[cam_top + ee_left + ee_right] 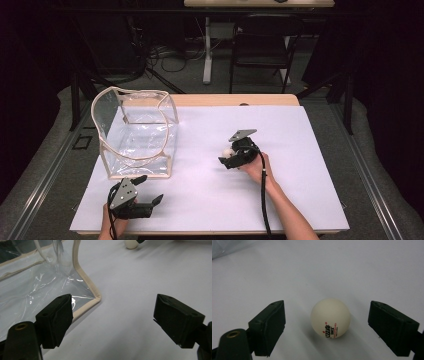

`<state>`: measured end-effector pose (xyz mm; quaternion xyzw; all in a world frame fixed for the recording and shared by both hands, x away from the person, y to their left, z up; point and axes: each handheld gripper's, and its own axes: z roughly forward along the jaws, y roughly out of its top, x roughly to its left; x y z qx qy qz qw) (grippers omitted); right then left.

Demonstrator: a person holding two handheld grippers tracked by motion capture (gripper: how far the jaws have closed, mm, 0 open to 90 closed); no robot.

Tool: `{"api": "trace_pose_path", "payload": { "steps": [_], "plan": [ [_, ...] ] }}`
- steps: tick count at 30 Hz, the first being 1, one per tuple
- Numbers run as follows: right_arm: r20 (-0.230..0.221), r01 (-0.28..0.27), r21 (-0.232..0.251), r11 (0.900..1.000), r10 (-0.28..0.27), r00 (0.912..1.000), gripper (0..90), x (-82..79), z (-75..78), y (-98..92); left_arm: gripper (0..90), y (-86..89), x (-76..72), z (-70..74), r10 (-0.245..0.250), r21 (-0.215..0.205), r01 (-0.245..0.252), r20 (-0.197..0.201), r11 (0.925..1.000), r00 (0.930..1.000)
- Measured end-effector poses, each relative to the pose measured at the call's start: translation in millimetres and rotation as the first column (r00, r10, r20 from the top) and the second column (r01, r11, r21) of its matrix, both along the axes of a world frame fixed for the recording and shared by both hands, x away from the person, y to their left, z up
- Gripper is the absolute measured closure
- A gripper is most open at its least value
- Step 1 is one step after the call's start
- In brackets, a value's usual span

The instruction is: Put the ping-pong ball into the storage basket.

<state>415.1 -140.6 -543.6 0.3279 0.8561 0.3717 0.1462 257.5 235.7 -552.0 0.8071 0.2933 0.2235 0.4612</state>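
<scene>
fingers (269,327) apart either side of white ball (330,318), red-and-black print unreadable; left gripper (112,320) likewise apart

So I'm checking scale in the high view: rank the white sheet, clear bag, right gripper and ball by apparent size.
1. white sheet
2. clear bag
3. right gripper
4. ball, a small pale dot between the open jaws

None look alike, so the order is clear.

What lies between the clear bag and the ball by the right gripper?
Nothing: in the high view, bare white sheet separates the clear bag from the ball.
</scene>
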Motion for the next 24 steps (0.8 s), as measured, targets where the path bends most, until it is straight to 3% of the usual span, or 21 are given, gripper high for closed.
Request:
{"api": "trace_pose_path", "payload": {
  "steps": [13,24],
  "plan": [
    [-0.025,0.015,-0.063,0.998,-0.017,0.9996,36.3,2.1,-5.3,4.2,16.3,-0.1,-0.3,0.0,-0.003,0.002,0.003,-0.002,1.0,1.0],
    [-0.02,0.041,-0.07,0.997,-0.042,0.9989,50.0,2.6,-6.5,3.1,16.3,0.0,-0.4,0.0,-0.008,0.005,0.008,-0.002,1.0,1.0]
  ]
}}
